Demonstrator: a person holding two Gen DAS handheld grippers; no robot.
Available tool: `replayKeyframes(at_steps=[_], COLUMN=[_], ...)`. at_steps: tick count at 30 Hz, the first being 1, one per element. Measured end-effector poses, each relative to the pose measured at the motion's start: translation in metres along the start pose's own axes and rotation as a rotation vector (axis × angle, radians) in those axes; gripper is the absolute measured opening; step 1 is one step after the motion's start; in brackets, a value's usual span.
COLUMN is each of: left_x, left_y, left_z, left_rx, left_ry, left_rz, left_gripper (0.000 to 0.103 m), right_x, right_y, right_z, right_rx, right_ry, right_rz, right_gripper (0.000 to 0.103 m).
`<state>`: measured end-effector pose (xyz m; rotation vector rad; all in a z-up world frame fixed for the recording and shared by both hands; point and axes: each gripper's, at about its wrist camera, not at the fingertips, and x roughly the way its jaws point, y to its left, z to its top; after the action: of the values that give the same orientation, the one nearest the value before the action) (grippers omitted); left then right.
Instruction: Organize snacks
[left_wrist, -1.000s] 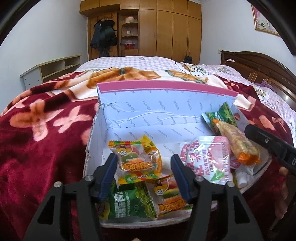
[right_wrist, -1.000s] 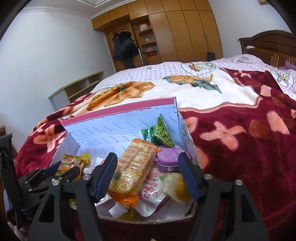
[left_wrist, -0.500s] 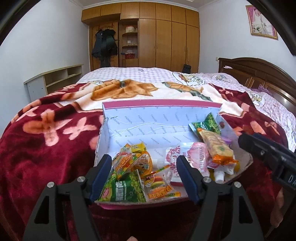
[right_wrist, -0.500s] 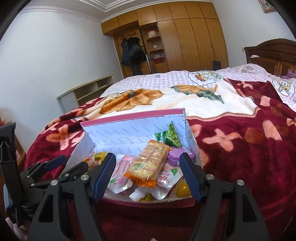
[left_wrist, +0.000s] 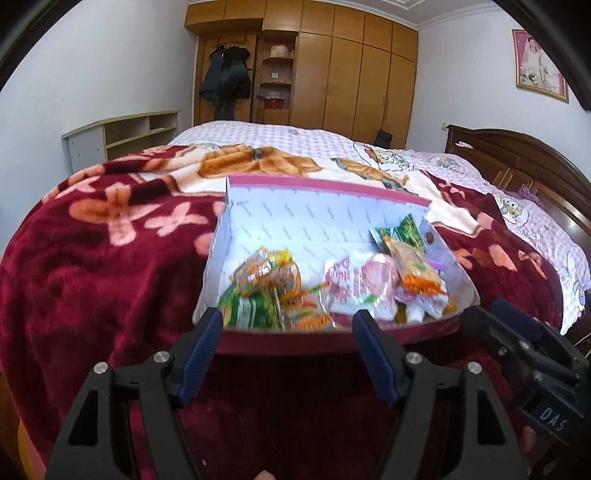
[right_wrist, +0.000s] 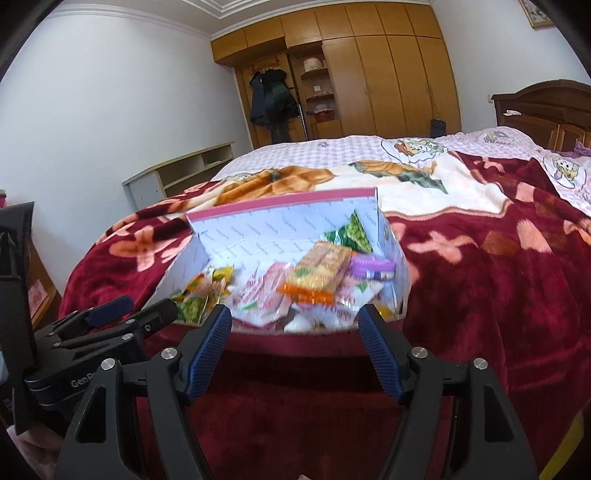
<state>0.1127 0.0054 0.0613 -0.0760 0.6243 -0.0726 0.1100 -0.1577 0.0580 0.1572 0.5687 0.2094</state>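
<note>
An open white box with a pink rim (left_wrist: 317, 218) (right_wrist: 258, 236) lies on the bed and holds several snack packets. At its left are yellow and green packets (left_wrist: 258, 291) (right_wrist: 201, 291). In the middle is a pink-white pouch (left_wrist: 358, 280) (right_wrist: 266, 291). At its right are an orange biscuit pack (left_wrist: 410, 266) (right_wrist: 319, 273), a green pea bag (left_wrist: 400, 232) (right_wrist: 351, 232) and a purple tin (right_wrist: 371, 266). My left gripper (left_wrist: 288, 332) is open and empty, just in front of the box. My right gripper (right_wrist: 295, 328) is open and empty too, beside it.
The box rests on a dark red flowered blanket (left_wrist: 103, 258) (right_wrist: 498, 280) over a bed. A wooden headboard (left_wrist: 517, 162) is at the right, a low shelf unit (left_wrist: 122, 136) at the left, and wardrobes (right_wrist: 369, 74) at the back.
Both grippers have pulled back and risen away from the box, which now looks smaller. Both stayed open and empty. The snacks have not moved.
</note>
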Motion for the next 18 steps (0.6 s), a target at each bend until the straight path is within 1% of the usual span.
replayKeyframes(at_steps=[8, 18], left_x=[-0.002, 0.010], left_y=[-0.008, -0.014], left_z=[-0.033, -0.054], left_rx=[0.013, 0.034], left_ry=[0.049, 0.073], left_rz=[-0.006, 0.015], left_gripper=[0.076, 0.076], right_x=[-0.007, 0.002], right_y=[-0.005, -0.005], right_z=[-0.026, -0.053], right_rx=[0.034, 0.032], right_ry=[0.027, 0.074], right_rz=[-0.024, -0.058], right_gripper=[0.073, 0.073])
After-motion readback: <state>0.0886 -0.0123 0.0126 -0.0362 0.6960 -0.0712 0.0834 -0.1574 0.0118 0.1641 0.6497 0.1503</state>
